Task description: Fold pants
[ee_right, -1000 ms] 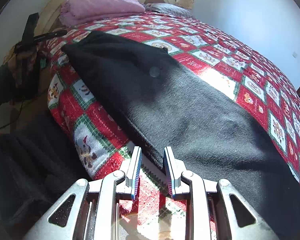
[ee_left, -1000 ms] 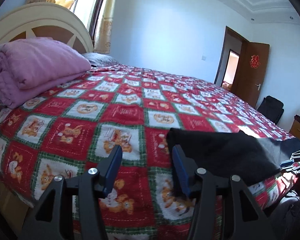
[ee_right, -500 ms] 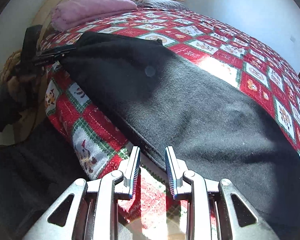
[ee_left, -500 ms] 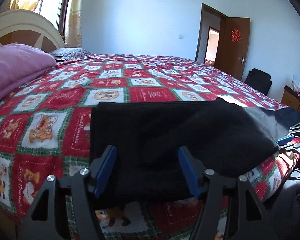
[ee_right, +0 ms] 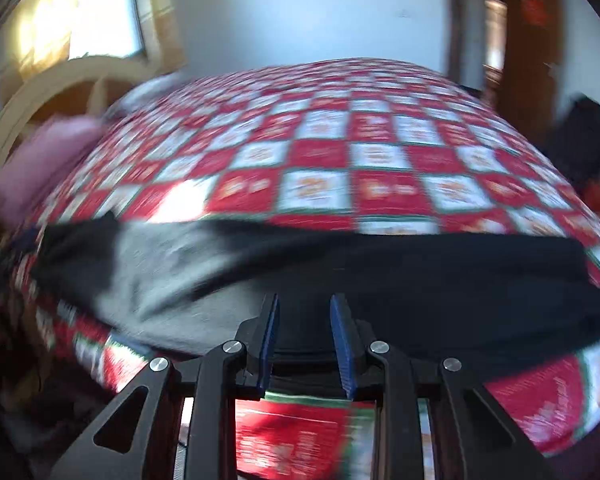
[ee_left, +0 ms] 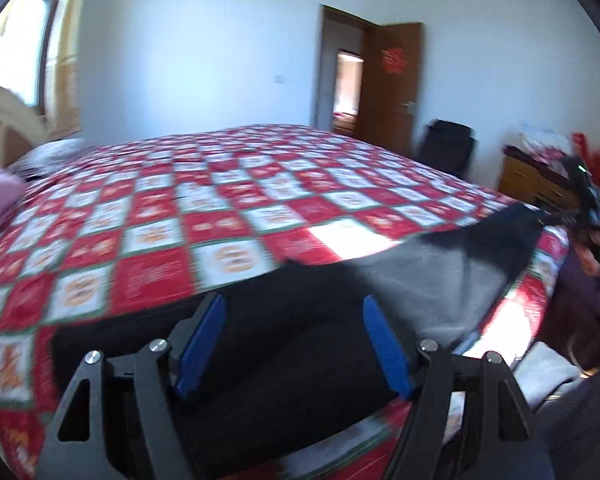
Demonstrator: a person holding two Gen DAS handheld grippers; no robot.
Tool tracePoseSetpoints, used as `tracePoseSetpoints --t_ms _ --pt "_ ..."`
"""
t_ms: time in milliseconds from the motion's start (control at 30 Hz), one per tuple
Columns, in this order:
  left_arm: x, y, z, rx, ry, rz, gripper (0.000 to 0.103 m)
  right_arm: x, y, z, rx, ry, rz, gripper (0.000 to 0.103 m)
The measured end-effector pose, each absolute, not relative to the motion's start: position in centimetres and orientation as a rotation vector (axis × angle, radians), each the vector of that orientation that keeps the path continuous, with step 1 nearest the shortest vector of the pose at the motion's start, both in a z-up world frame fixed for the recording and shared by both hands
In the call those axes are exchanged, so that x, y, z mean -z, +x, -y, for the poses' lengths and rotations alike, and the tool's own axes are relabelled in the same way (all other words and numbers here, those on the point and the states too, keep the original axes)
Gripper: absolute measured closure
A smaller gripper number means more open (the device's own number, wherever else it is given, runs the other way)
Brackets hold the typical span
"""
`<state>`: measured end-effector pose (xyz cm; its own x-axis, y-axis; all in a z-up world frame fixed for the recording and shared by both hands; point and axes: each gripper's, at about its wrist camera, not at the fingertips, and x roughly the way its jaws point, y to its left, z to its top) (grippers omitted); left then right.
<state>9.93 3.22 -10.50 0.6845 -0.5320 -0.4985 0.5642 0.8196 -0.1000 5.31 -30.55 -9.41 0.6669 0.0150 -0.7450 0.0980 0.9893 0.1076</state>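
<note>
Dark pants (ee_left: 440, 276) lie stretched along the near edge of the bed's red checked quilt (ee_left: 220, 220). My left gripper (ee_left: 294, 304) hovers over their near end. Its jaws are opening wide, with cloth below and between the blue pads, which press on nothing. In the right wrist view the pants (ee_right: 440, 272) run across the whole picture. My right gripper (ee_right: 305, 304) points down at their near edge, its jaws a narrow gap apart and pinching no cloth. The right gripper (ee_left: 588, 208) also shows blurred in a hand (ee_left: 592, 256) by the pants' far end.
A folded pink blanket (ee_right: 40, 160) lies by the cream headboard (ee_right: 60, 80). Across the bed are a brown door (ee_left: 392, 80), a black chair (ee_left: 448, 144) and a wooden cabinet (ee_left: 532, 176). The person's dark clothing fills the lower right corner (ee_left: 572, 420).
My left gripper has slid from the bare quilt over the pants and its jaws have spread. My right gripper has rolled and swung, so the pants now lie crosswise before it.
</note>
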Motion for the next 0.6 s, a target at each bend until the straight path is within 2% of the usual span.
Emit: tracePoseSetpoints --t_ms 67,133,267,333,467,533,600 --pt "10.3 9.9 0.6 0.702 0.1 -0.547 0.03 8.8 4.5 33.6 0.151 0.208 -0.828 0.075" --pt "10.1 10.1 4.2 0.79 0.141 -0.56 0.042 8.4 3.5 36.0 0.227 0.271 -0.803 0.075" --pt "10.4 9.1 10.8 0.911 0.247 -0.588 0.044 8.0 2.1 38.7 0.293 0.351 -0.756 0.075" --pt "10.9 8.5 14.0 0.967 0.303 -0.609 0.055 8.2 1.5 40.1 0.328 0.378 -0.74 0.075" --pt "12.1 6.9 18.0 1.054 0.376 -0.637 0.06 8.5 -0.1 44.4 0.356 0.488 -0.699 0.075" --pt "13.0 6.3 19.6 1.07 0.429 -0.65 0.068 8.7 -0.5 45.5 0.356 0.538 -0.687 0.075" --pt "13.8 6.2 20.7 1.069 0.456 -0.674 0.071 8.8 -0.8 46.5 0.349 0.57 -0.683 0.075"
